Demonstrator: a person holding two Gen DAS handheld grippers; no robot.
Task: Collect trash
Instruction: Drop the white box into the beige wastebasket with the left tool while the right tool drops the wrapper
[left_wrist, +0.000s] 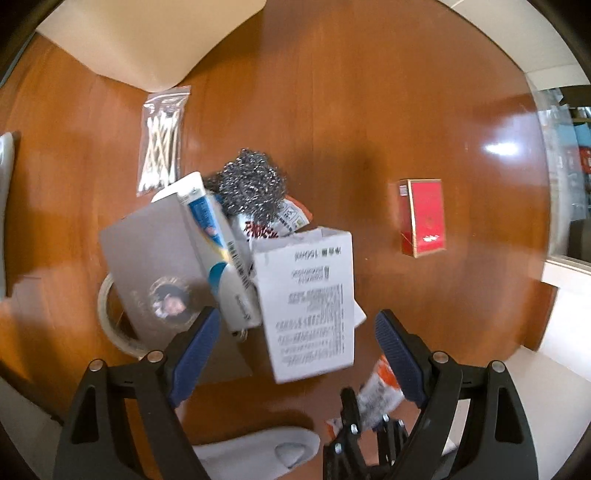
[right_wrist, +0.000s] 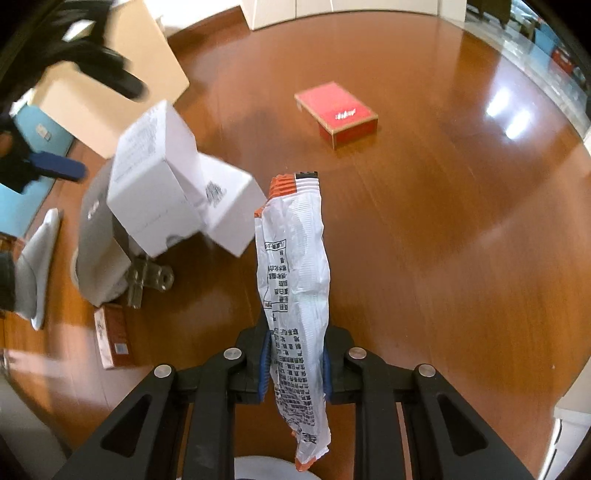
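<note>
In the right wrist view my right gripper is shut on a crumpled white and orange snack wrapper, which stands up between the blue pads. The same wrapper shows at the bottom of the left wrist view. My left gripper is open above a pile of trash, its fingers either side of a white printed carton. In the pile lie a steel wool scourer, a blue and white box, a grey box and a red snack packet. The white carton also shows in the right wrist view.
On the brown wooden table lie a red box, a bag of cotton swabs, a tape roll and a white sock. A cardboard box stands at the far edge. A binder clip and a small brown box lie beside the pile.
</note>
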